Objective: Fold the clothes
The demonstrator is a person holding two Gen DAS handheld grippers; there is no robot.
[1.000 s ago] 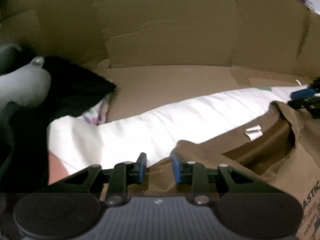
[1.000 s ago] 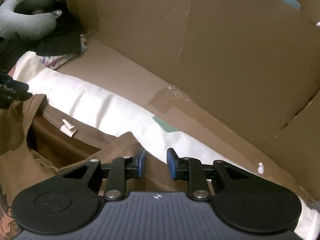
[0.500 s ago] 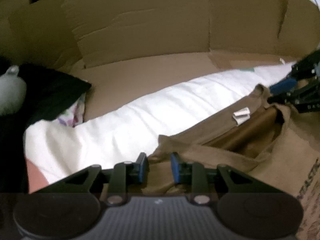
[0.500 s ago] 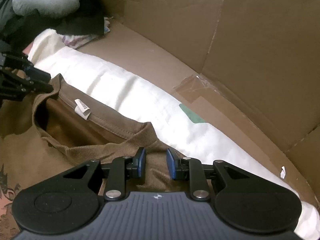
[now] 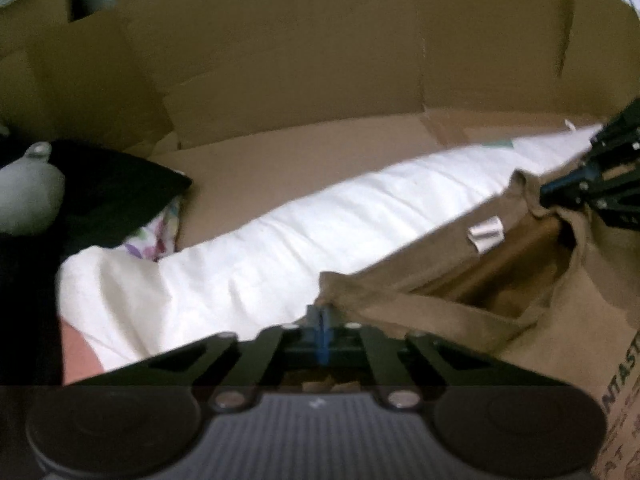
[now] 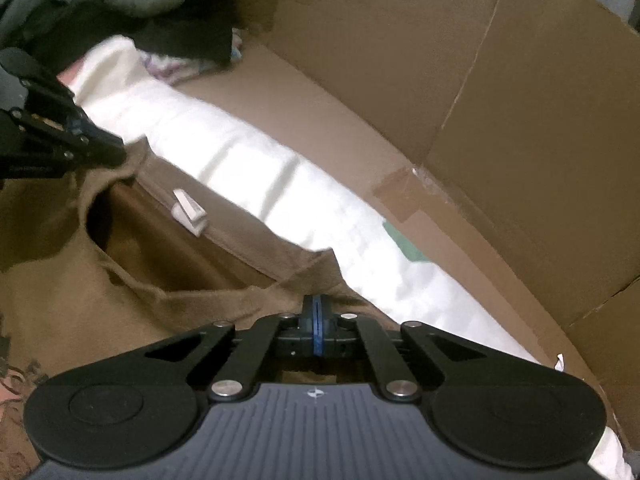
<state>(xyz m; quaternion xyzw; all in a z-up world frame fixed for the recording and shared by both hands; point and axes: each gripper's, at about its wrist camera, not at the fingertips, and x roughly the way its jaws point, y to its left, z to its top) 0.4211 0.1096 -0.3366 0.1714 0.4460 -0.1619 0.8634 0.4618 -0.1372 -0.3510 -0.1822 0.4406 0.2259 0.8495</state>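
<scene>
A: Left tool [image 5: 322,330] first: its blue pads are pressed together, and a corner of the brown T-shirt [image 5: 460,300] is pinched right at the tips.

B: Same on the other side. The right tool [image 6: 317,330] has its fingers squeezed together too, with brown cloth bunched against the tips at the shoulder of the shirt.

A: And where's the garment lying?

B: Spread across the white bedding [image 6: 248,168], neckline toward the cardboard. The collar gapes open between the two tools, and the small white neck tag [image 6: 188,212] stands up off the back of the collar.

A: From the left wrist view the tag [image 5: 486,236] is curled, just beside the far collar edge. The right tool [image 5: 580,188] shows at the frame's right side, its tip touching a raised fold of collar.

B: Mirror image here: the left tool [image 6: 80,136] comes in from the left, nose against the shirt's edge.

A: Printed lettering runs along the shirt front at the lower right; only part of it is readable.

B: Behind it all, a cardboard wall [image 6: 500,100] folded around the bedding, with tape on one seam.

A: Far left there's a black cloth [image 5: 112,196], a grey padded shape [image 5: 28,200] on it, and a floral fabric [image 5: 154,236] peeking out underneath.
</scene>
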